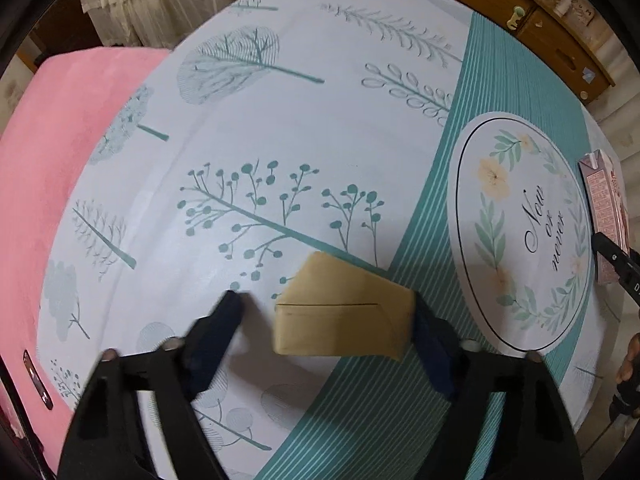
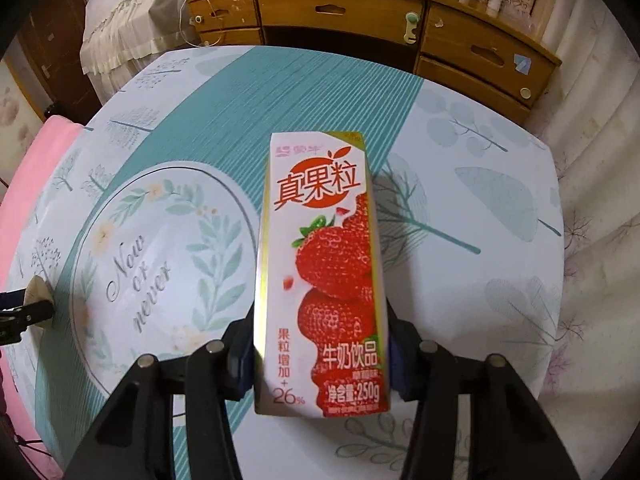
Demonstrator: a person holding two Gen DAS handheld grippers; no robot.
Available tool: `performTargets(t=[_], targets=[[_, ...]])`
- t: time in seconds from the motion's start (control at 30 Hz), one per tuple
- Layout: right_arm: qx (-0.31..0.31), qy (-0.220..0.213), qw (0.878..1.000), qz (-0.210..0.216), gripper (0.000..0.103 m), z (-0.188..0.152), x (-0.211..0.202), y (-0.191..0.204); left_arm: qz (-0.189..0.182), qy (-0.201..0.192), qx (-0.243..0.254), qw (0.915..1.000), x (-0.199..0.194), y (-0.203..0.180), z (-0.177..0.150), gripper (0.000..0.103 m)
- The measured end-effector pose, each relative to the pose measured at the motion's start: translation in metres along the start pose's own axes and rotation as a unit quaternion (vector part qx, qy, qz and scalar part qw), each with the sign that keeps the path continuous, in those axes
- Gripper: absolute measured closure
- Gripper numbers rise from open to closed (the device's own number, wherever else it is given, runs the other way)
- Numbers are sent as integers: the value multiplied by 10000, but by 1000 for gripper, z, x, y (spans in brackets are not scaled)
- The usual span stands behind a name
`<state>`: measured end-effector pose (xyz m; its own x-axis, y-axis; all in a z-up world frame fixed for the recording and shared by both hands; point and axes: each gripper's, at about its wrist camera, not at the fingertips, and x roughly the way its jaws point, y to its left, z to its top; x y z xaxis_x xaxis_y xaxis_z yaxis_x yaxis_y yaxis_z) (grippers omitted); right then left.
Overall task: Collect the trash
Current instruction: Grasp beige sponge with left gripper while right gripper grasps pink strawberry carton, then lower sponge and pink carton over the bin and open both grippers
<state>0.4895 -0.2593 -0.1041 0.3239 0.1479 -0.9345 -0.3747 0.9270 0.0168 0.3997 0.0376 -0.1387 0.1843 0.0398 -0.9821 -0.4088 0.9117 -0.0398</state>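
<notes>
Hidden or cut off: lower end of the strawberry milk carton (image 2: 324, 280) blurred between the pads in the right wrist view; only a pink sliver of it at the right edge of the left wrist view.
Hard to make out: left-hand pad (image 1: 224, 320) of the left gripper (image 1: 326, 316) motion-blurred; small items on the wooden dresser (image 2: 360, 4) too small to tell.
Tan box (image 1: 340, 312): lower centre of the left wrview, lying on the printed tablecloth (image 1: 280, 120).
Left gripper: apart; right-hand pad touching the box, left-hand pad short of it.
Right gripper (image 2: 320, 360): clamped on the carton, 2 blue pads against its 2 sides.
Pink surface (image 1: 60, 160): left edge of frame.
</notes>
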Motion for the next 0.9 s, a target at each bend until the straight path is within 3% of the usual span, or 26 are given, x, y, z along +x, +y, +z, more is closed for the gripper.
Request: performTargets(t=[0.03,0.4,0.7,0.9], targets=[[-20,-28,10000,0,52,-2,-3,3,0,-41,33,10000,-3,0,-1,43],[157,-223,9986,451,52,-43,-50,48,-284,-45,-44,9996,-14,19,-25,43],[246,-133,9976,637,52,-112,-94,117,-599,-333,387,9969,-50,37,-69,43],[643,-282,9960,555,52,-165,-139,178,-980,-543,939,9893,-92,67,-105,43]])
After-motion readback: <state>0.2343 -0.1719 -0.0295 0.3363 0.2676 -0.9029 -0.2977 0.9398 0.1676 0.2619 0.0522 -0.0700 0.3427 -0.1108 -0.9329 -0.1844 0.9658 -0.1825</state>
